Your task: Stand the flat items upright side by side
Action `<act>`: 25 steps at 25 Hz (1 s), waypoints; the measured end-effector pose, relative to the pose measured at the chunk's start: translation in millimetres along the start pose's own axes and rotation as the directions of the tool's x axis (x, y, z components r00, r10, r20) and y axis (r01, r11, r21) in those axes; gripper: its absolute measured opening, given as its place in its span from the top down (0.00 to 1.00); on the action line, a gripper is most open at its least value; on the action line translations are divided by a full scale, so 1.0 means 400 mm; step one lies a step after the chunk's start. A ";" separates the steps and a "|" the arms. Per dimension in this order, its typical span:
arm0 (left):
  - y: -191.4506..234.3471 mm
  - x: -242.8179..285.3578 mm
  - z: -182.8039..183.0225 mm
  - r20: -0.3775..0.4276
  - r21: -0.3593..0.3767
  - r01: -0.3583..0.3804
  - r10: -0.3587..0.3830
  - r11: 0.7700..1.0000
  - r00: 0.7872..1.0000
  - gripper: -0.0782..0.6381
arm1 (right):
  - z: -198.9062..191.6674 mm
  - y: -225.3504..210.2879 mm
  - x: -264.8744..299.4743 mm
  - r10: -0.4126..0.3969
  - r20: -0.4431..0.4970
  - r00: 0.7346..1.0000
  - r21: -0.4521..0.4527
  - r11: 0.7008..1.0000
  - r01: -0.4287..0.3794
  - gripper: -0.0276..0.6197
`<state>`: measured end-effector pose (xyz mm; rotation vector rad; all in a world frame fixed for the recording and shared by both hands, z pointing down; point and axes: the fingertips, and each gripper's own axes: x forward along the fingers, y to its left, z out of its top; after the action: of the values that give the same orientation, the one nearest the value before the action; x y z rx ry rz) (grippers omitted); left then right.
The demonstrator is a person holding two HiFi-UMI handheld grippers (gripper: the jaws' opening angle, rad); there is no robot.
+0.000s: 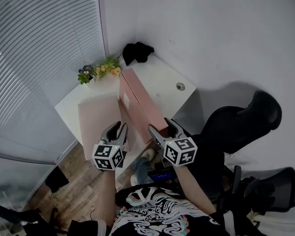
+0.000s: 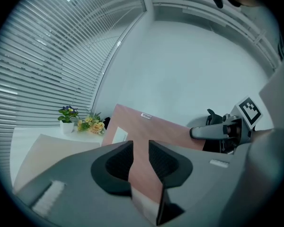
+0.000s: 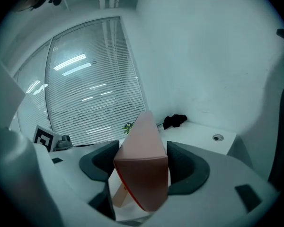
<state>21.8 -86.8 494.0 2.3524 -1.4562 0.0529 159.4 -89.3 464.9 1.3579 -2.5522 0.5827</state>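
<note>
A thick pink box [image 1: 140, 100] stands on edge across the white desk [image 1: 162, 77]. My right gripper [image 1: 161, 130] is shut on its near end, and in the right gripper view the box end [image 3: 143, 174] fills the gap between both pads. My left gripper [image 1: 121, 132] is shut on the near edge of a thinner pink board [image 2: 143, 174], which runs forward along the box's left face [image 2: 156, 129] with its white label. A third pale pink panel [image 1: 97, 118] lies flat on the desk to the left; the left gripper view shows this panel [image 2: 47, 148] low and beige.
A small pot of purple flowers [image 1: 86, 74] and yellow flowers [image 1: 108, 67] sit at the desk's back corner beside a black object [image 1: 136, 50]. A cable grommet [image 1: 180, 86] is at the right. A black office chair [image 1: 241, 119] stands right of the desk. Blinds cover the left wall.
</note>
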 end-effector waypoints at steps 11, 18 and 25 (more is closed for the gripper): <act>-0.012 0.001 0.015 0.000 -0.040 0.046 -0.046 0.998 0.999 0.75 | 0.013 0.059 0.007 0.037 -0.015 0.999 -0.016 0.999 -0.037 0.47; -0.034 0.010 0.005 -0.037 0.019 0.065 -0.064 0.998 0.997 0.75 | 0.059 0.062 0.005 0.031 -0.012 0.999 -0.026 0.999 -0.031 0.46; -0.046 0.025 0.027 -0.022 0.010 0.090 -0.090 0.996 0.996 0.75 | 0.149 0.078 0.093 0.106 -0.083 0.991 -0.085 0.990 -0.113 0.44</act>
<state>40.7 -91.9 480.7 2.4160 -1.3412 0.0630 113.5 -126.9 416.1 1.1480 -2.5688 0.5220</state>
